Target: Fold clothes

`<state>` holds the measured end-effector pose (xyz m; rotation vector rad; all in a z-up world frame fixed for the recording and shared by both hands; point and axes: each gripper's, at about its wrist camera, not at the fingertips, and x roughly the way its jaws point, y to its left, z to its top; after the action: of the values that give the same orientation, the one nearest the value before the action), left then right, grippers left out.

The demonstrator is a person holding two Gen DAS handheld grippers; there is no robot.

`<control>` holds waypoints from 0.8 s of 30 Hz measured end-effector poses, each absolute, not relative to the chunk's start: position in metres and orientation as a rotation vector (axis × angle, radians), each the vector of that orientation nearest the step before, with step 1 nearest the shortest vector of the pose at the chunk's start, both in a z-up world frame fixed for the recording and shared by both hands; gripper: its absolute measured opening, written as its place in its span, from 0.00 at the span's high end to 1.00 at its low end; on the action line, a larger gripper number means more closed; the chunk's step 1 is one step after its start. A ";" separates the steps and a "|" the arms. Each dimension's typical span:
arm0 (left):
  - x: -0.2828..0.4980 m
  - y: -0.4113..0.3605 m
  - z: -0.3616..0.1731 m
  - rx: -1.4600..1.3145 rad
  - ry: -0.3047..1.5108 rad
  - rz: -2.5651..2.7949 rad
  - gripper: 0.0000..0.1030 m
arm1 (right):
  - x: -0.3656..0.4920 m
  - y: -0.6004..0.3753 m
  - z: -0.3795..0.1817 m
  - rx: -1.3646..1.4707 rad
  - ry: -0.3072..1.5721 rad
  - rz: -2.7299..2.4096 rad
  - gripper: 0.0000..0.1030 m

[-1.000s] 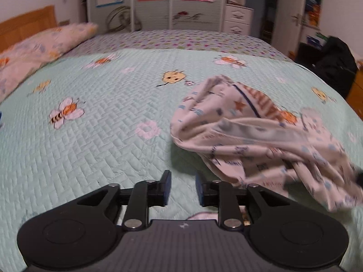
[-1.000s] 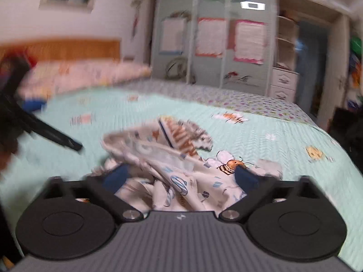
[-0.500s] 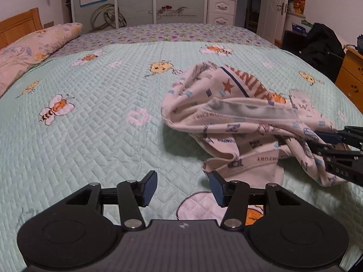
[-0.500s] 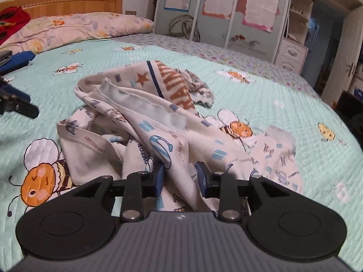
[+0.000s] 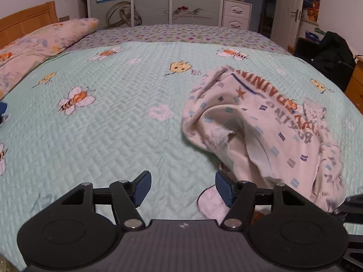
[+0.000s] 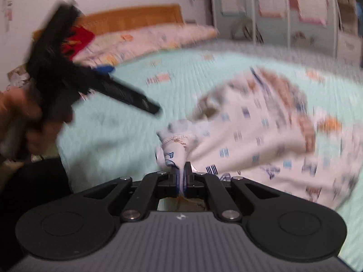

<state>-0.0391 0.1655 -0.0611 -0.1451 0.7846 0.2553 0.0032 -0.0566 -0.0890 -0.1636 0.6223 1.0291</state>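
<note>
- A crumpled white garment (image 5: 261, 131), printed with small blue marks, stars and rust-brown lettering, lies heaped on the right side of a bed (image 5: 109, 136) covered by a pale green quilt with bee and flower motifs.
- The right gripper (image 6: 181, 176) has its jaws pressed together on a bunched fold at the garment's near edge, after closing within the last moment; the cloth rises in a tight twist just beyond the blue pads (image 6: 184, 184).
- The right wrist view is blurred, so the print detail there is hard to read.
- The left gripper (image 5: 182, 188) hangs low over the bare quilt, its jaws standing apart after widening in the last moment, with nothing between them; the garment's near fold lies just beside its right finger.
- In the right wrist view the left gripper (image 6: 136, 102) shows as a dark bar angled down toward the quilt, held by a person's hand (image 6: 27, 117) at the frame's left edge.
- A pink floral pillow (image 5: 40, 45) rests against a wooden headboard (image 5: 27, 20) at the far left of the bed.
- A wardrobe (image 5: 154, 0) with paper sheets stuck to its doors stands beyond the foot of the quilt.
</note>
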 end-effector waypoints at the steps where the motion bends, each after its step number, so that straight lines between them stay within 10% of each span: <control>1: -0.041 0.165 -0.062 -0.148 0.793 0.246 0.36 | 0.003 -0.062 -0.089 -0.133 0.628 1.024 0.96; 24: -0.015 0.146 -0.096 -0.684 0.916 -0.113 0.28 | -0.002 -0.094 -0.097 -0.142 0.499 0.939 0.95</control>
<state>-0.0150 0.1455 -0.0962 -0.6844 0.9159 -0.1130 -0.0023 -0.0940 -0.0972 -0.1421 0.4994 0.9389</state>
